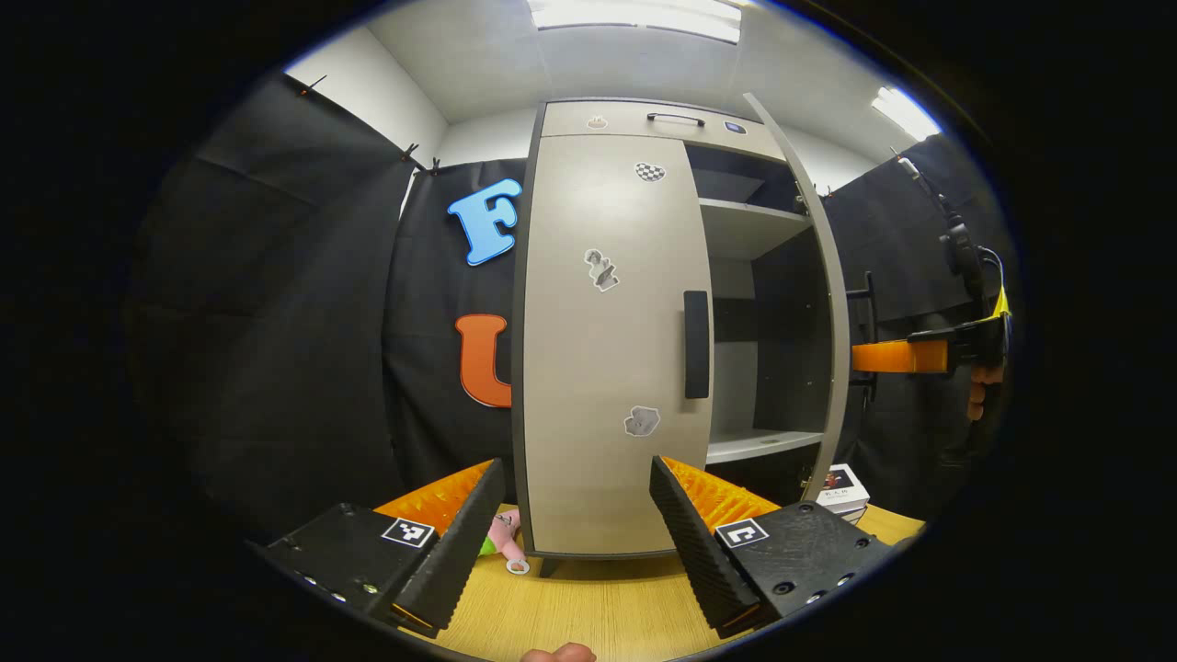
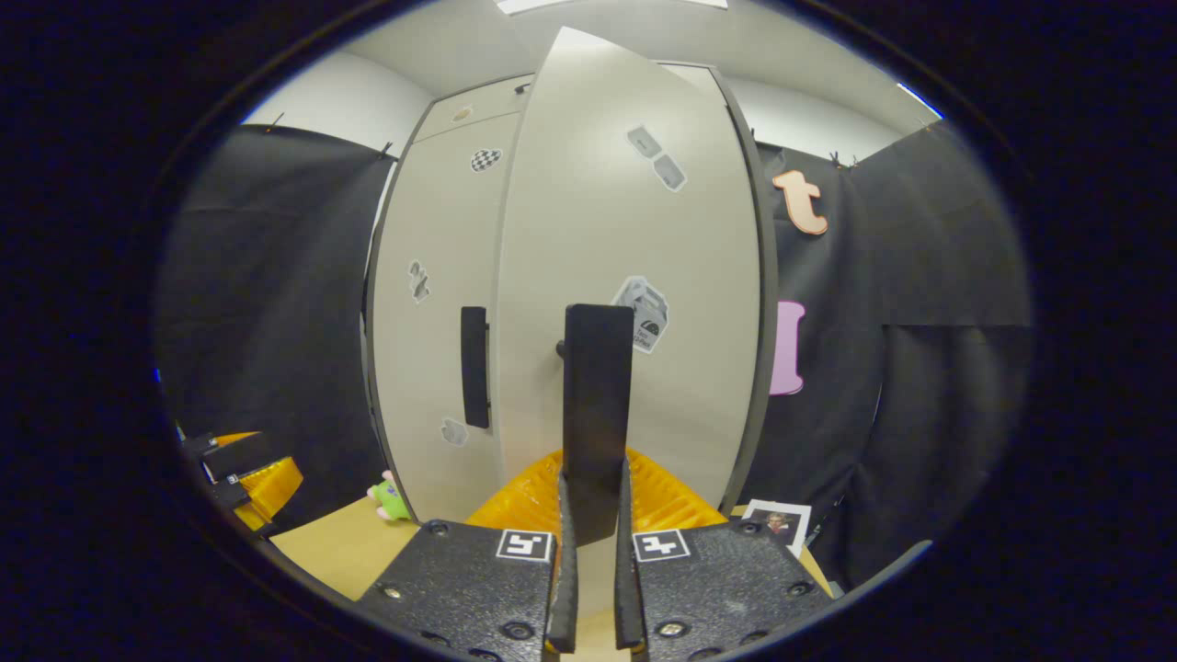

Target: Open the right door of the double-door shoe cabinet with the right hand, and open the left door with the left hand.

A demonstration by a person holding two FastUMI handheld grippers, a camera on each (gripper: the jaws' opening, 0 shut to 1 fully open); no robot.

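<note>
The grey shoe cabinet stands on a wooden table. Its left door (image 1: 598, 349) is closed, with a black vertical handle (image 1: 696, 345) at its right edge. My left gripper (image 1: 576, 464) is open in front of that door, low down and short of the handle, holding nothing. The right door (image 1: 823, 276) is swung out and seen edge-on, with the shelves (image 1: 754, 221) bare behind it. In the right gripper view, my right gripper (image 2: 595, 478) is shut on the right door's black handle (image 2: 598, 405). The right gripper's orange body (image 1: 897, 357) reaches in from the right.
A pink and green toy (image 1: 501, 538) lies on the table (image 1: 598, 607) at the cabinet's left foot. A small stack of boxes (image 1: 841, 487) sits under the open door. A photo card (image 2: 777, 522) rests beside the cabinet. A hand (image 1: 979, 391) holds the right gripper.
</note>
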